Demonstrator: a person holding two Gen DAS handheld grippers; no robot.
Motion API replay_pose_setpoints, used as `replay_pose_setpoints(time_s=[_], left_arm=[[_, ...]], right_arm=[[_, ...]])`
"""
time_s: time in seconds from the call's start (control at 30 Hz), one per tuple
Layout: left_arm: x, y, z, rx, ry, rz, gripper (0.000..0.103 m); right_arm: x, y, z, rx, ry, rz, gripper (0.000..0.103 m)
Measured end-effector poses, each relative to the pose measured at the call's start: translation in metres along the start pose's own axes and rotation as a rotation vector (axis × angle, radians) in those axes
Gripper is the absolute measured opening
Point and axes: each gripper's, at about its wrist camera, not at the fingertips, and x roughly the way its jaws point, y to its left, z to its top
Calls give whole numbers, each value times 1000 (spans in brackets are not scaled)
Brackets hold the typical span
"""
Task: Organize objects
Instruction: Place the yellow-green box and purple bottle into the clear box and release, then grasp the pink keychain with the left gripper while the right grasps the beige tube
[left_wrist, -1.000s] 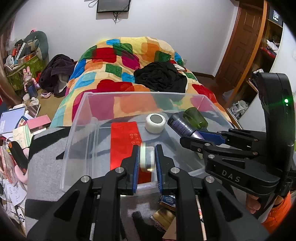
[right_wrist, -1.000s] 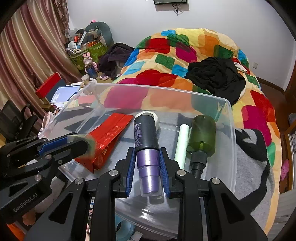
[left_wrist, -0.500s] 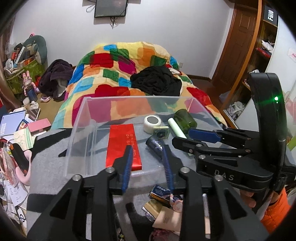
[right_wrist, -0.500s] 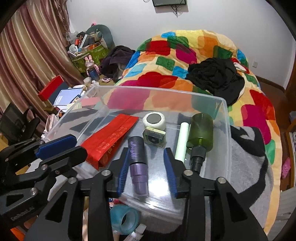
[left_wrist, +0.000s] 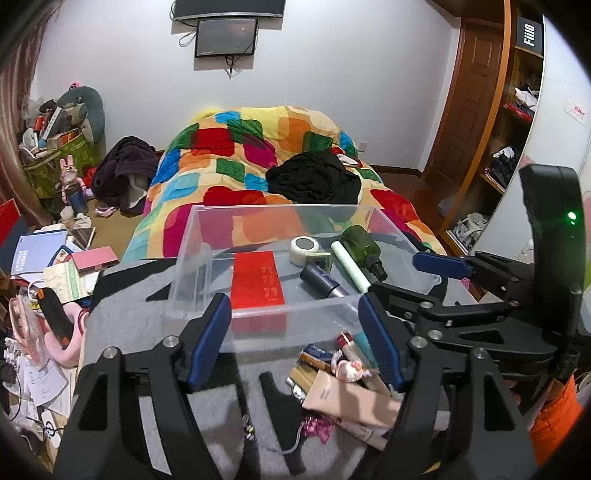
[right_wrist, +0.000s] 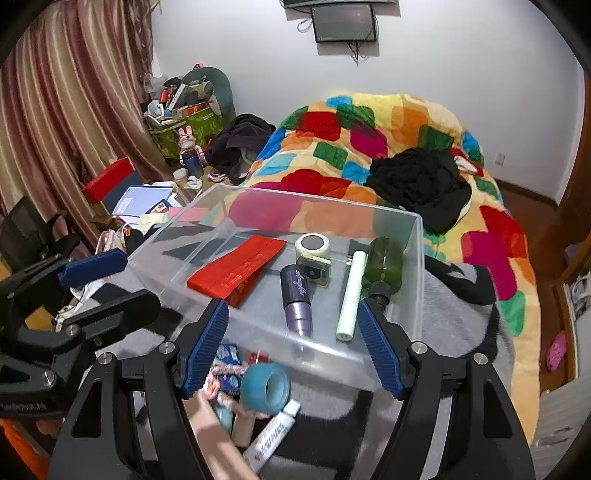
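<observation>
Clear plastic bin (right_wrist: 419, 280) already holds the red packet (right_wrist: 236, 271), purple tube (right_wrist: 295, 295) and green bottle (right_wrist: 382, 264) side by side, so both your tools, left (left_wrist: 295, 339) and right (right_wrist: 291, 347), are spreading empty above the loose pile (right_wrist: 255, 391) this side of it.

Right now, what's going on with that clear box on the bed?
A person is sorting toiletries into the clear bin. Both hand-held grippers, left and right, are opening with nothing between their jaws. The purple bottle, red packet and green bottle lie inside. A teal tape roll and tubes wait outside.
</observation>
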Motion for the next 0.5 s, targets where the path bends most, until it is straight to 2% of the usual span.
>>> replay_pose_setpoints(time_s=[0.13, 0.33, 0.5], left_arm=[[-8, 0, -8, -6, -2, 5, 79], [-14, 1, -26, -11, 17, 20, 83], [-12, 4, -46, -18, 54, 33, 83]], right_arm=[[-11, 4, -11, -18, -16, -7, 79], [-20, 9, -30, -33, -10, -9, 80], [-25, 9, -52, -17, 16, 25, 80]])
